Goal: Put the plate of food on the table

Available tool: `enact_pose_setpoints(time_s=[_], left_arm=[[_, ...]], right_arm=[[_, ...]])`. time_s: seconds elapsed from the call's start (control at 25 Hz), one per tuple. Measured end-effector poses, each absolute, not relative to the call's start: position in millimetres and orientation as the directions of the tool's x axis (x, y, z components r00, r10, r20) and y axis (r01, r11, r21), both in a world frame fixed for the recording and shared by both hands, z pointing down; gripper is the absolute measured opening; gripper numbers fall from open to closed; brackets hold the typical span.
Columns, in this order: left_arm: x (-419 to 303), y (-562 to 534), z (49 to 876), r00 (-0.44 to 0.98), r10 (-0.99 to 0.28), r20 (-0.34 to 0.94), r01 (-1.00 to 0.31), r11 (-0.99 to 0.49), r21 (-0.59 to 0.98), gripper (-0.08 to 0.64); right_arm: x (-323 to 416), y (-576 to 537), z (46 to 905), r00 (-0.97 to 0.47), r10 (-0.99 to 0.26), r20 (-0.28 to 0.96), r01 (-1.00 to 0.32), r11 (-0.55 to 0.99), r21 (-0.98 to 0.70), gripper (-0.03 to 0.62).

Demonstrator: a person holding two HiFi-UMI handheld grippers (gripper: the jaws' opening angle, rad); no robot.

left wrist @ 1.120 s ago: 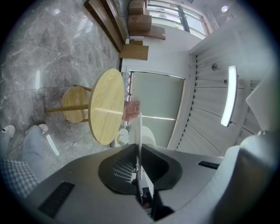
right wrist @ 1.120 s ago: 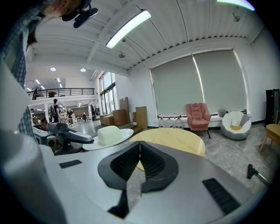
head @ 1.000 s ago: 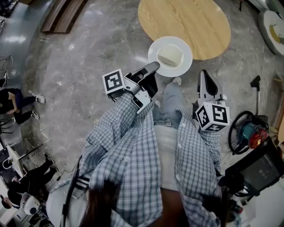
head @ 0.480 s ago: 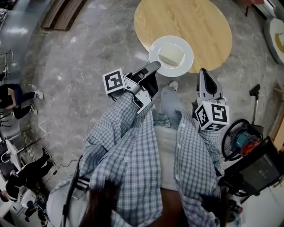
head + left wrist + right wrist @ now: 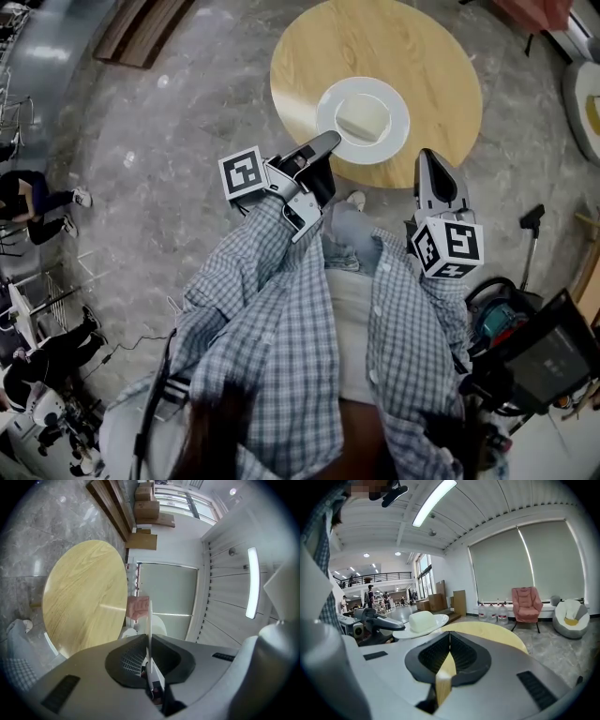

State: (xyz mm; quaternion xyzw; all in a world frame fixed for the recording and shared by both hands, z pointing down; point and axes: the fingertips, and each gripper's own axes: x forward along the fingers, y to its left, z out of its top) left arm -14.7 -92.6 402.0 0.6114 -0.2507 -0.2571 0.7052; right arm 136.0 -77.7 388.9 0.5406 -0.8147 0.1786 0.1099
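Observation:
A white plate [image 5: 330, 105] carrying a pale block of food [image 5: 363, 119] hangs level over the near part of a round wooden table [image 5: 319, 47]. My left gripper [image 5: 323, 142] is shut on the plate's near-left rim. In the left gripper view the plate [image 5: 149, 618] shows edge-on, clamped between the jaws of the left gripper [image 5: 149, 653]. To the right of the plate, my right gripper [image 5: 429, 157] is shut and holds nothing. The right gripper view shows that gripper [image 5: 450, 637] with its jaws closed, and past it the plate [image 5: 404, 631], the food [image 5: 422, 619] and the table [image 5: 497, 634].
A power tool and dark gear [image 5: 497, 314] lie on the marble floor at the right. People [image 5: 28, 202] sit far left. Wooden planks [image 5: 141, 28] lie at the upper left. A pink armchair [image 5: 526, 603] and water bottles [image 5: 492, 612] stand beyond the table.
The person has stepped toward the table. The plate, earlier at the table's near edge, now hangs over its top. Both grippers keep their pose and grip.

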Motion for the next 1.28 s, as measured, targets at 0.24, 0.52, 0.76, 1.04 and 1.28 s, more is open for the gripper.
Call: enact_pose_setpoints(time_s=[0.24, 0.52, 0.76, 1.04, 1.28], left_arm=[[-4, -118, 396, 0.736, -0.675, 0.055, 0.031, 0.114, 0.993, 0.021], [-2, -125, 388, 0.729, -0.683, 0.043, 0.034, 0.099, 0.995, 0.021], [-3, -127, 386, 0.727, -0.685, 0.048, 0.024, 0.095, 0.995, 0.021], [-1, -129, 387, 0.739, -0.672, 0.05, 0.015, 0.091, 0.996, 0.021], [3, -137, 385, 0.762, -0.646, 0.054, -0.002, 0.082, 0.997, 0.021]], right_arm=[[143, -105, 380, -0.483, -0.8, 0.355, -0.859, 0.355, -0.37, 0.008], [124, -105, 369, -0.616, -0.738, 0.275, -0.73, 0.404, -0.551, 0.009], [125, -112, 365, -0.603, -0.761, 0.241, -0.685, 0.338, -0.646, 0.054], [119, -112, 367, -0.63, -0.748, 0.211, -0.567, 0.257, -0.783, 0.095], [111, -115, 370, -0.645, -0.735, 0.209, -0.549, 0.256, -0.796, 0.095]])
